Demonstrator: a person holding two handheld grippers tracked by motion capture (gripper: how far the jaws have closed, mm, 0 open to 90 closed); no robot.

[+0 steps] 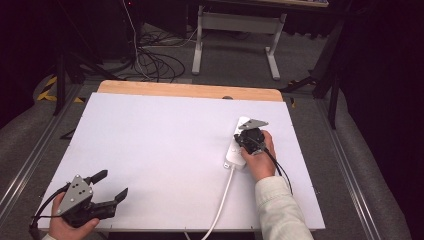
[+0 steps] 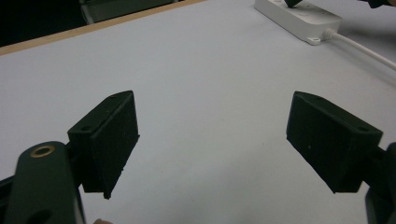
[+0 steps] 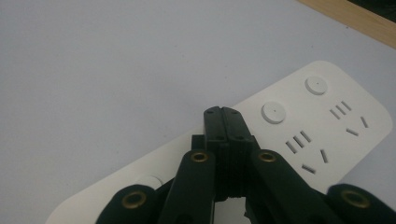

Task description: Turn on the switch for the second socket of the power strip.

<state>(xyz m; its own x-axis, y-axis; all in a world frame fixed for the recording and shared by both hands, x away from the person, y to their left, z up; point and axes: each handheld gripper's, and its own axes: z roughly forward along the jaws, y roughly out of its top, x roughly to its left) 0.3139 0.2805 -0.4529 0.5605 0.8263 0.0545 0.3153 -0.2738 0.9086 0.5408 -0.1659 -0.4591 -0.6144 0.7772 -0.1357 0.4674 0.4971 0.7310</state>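
Your desk [image 1: 165, 150] is covered by a pale sheet, with a strip of bare wood showing along its far edge, and most of that sheet lies open: the whole middle and left stretch between your two hands is free room. The white power strip [image 1: 236, 145] lies on the right half of the desk, running from near the far right part toward you, its white cable [image 1: 220, 205] trailing off over the near edge just beside your right sleeve. Your right gripper [image 3: 223, 112] sits right over the power strip, its fingers [image 3: 232, 128] closed flat against each other with nothing between them, their tips down at the strip's top face beside a round button [image 3: 273, 112]; whether they press on it you cannot tell. Your left gripper [image 1: 112, 186] rests at the near left corner, close to the desk's near edge, well apart from the strip, its fingers [image 2: 112, 140] spread wide and holding nothing, only bare sheet between them. No brand or writing on the strip can be read; its sockets show only slots.
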